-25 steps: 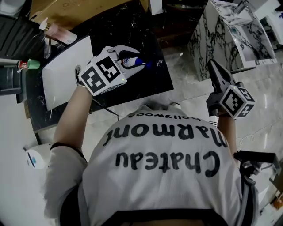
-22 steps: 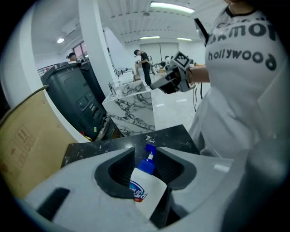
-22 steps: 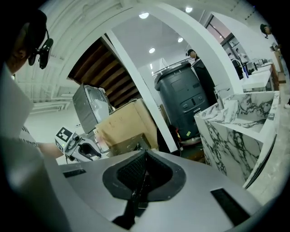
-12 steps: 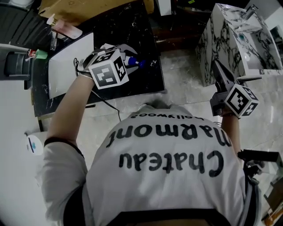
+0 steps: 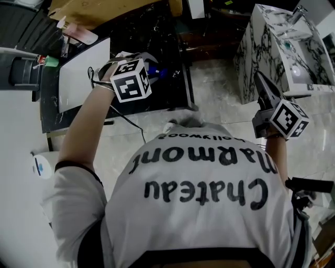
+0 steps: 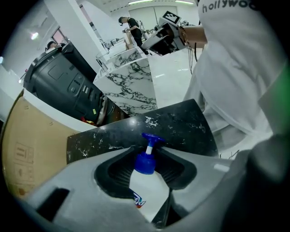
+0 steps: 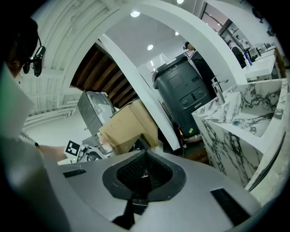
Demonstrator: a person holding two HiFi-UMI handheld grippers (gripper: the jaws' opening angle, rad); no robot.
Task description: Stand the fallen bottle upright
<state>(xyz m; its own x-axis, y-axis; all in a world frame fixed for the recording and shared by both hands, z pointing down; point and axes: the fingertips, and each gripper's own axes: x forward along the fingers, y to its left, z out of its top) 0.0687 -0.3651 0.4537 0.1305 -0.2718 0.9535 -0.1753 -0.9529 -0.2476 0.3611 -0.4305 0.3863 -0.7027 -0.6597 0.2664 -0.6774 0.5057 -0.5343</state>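
A white bottle [image 6: 146, 186] with a blue pump cap [image 5: 158, 72] lies on its side on the black marble table [image 5: 172, 42], cap pointing away from me. My left gripper [image 5: 149, 65] points steeply down over it. Its jaws have just been opening, and the bottle's neck and shoulder sit between the pads [image 6: 113, 170]; I see no pad pressing on it. The left gripper [image 6: 147, 149] hides the bottle's lower body. My right gripper [image 5: 260, 78] hangs off to the right above the floor, away from the table. The right gripper [image 7: 145, 156] is shut with nothing in it.
A white board [image 5: 84, 70] lies on the table left of the bottle, with a cardboard box [image 5: 104, 10] behind it. A marble sink unit [image 5: 272, 42] stands at the right. A dark grey bin [image 6: 63, 86] stands beyond the table. People stand far behind.
The left gripper has tipped more steeply downward and sunk over the bottle. The right gripper has drifted a little to the right.
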